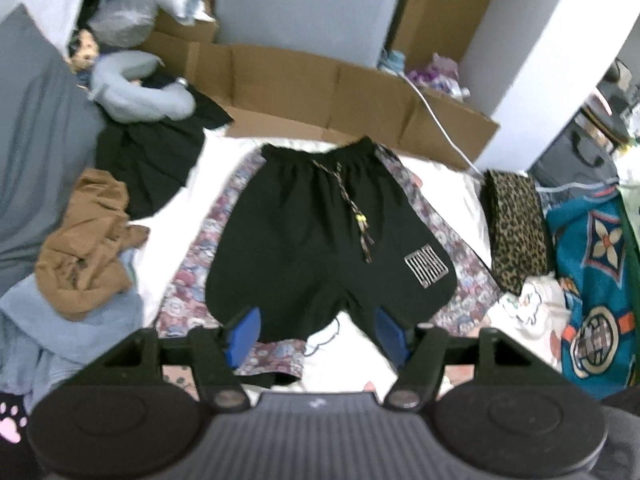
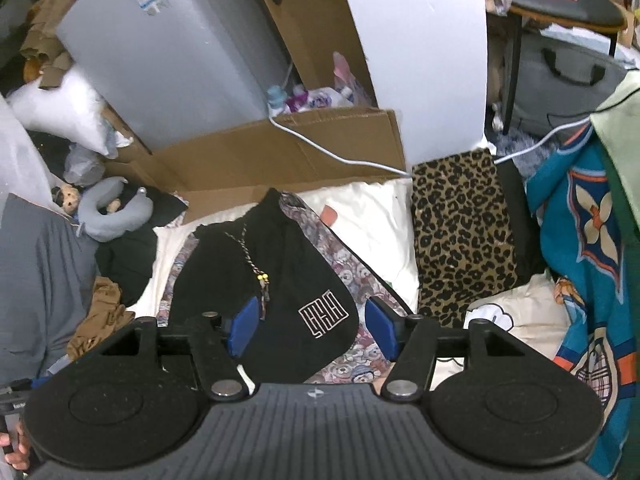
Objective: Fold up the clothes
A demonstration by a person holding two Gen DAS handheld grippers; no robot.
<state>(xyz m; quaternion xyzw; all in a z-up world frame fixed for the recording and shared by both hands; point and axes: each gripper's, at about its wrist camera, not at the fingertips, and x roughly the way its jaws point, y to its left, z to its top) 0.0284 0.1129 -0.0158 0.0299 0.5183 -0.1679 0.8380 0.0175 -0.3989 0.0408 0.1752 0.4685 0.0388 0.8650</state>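
Black shorts (image 1: 328,236) lie spread flat mid-frame on a patterned cloth (image 1: 192,280); left tongs (image 1: 316,336) and right tongs (image 2: 310,328) both gape wide, holding nothing.

I am working over a bed with a white sheet (image 1: 440,184). A bear-print cloth (image 1: 192,288) is spread flat on it, and the black shorts (image 1: 320,232) lie on that cloth. To my left sit a brown garment (image 1: 88,248) and dark clothes (image 1: 148,160); to my right a folded leopard-print piece (image 1: 516,232) and a blue patterned blanket (image 1: 592,280).
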